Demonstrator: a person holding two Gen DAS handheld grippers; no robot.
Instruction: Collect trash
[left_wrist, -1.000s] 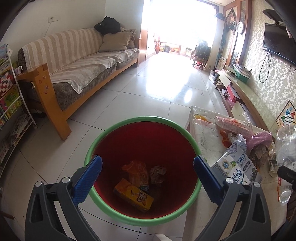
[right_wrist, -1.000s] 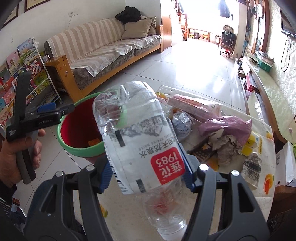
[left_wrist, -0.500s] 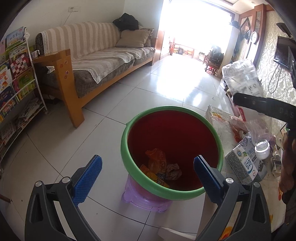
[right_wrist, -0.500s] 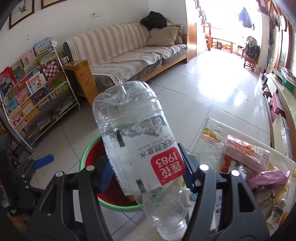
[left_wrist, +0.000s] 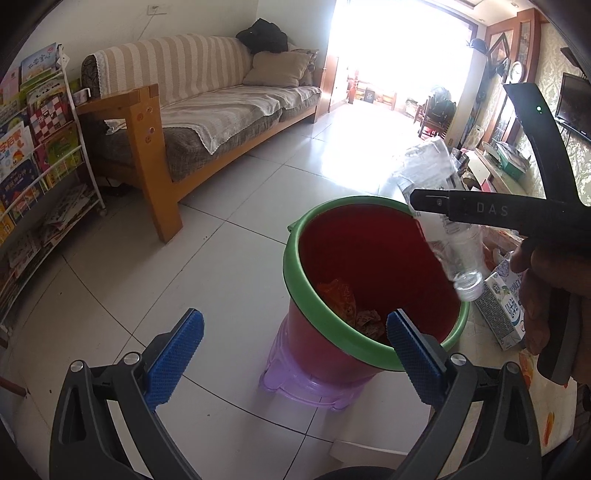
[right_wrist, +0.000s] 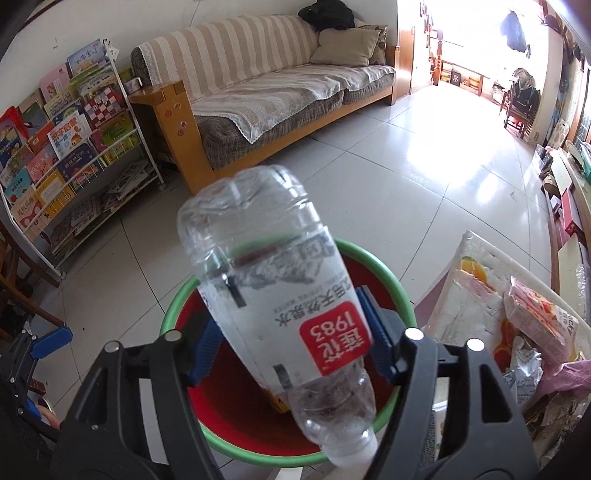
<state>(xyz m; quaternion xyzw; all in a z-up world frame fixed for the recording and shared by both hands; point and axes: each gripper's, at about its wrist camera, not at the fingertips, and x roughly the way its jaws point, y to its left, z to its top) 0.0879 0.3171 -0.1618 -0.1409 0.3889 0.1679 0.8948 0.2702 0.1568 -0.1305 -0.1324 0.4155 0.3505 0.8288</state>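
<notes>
The right gripper (right_wrist: 291, 350) is now carrying the clear water bottle (right_wrist: 273, 295) directly above the red bin (right_wrist: 236, 410), having come across from the cluttered table. Its jaws are opening, and the bottle between its fingers seems to be slipping loose. The empty left gripper (left_wrist: 295, 354) is drawing back from the bin.

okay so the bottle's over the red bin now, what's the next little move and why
Probably just let the right gripper finish opening. Its jaws are already opening, and the bottle between them hangs cap-down over the mouth of the bin, so it should fall straight in. The left gripper is open, empty and off to the side, so nothing blocks the fall.
</notes>
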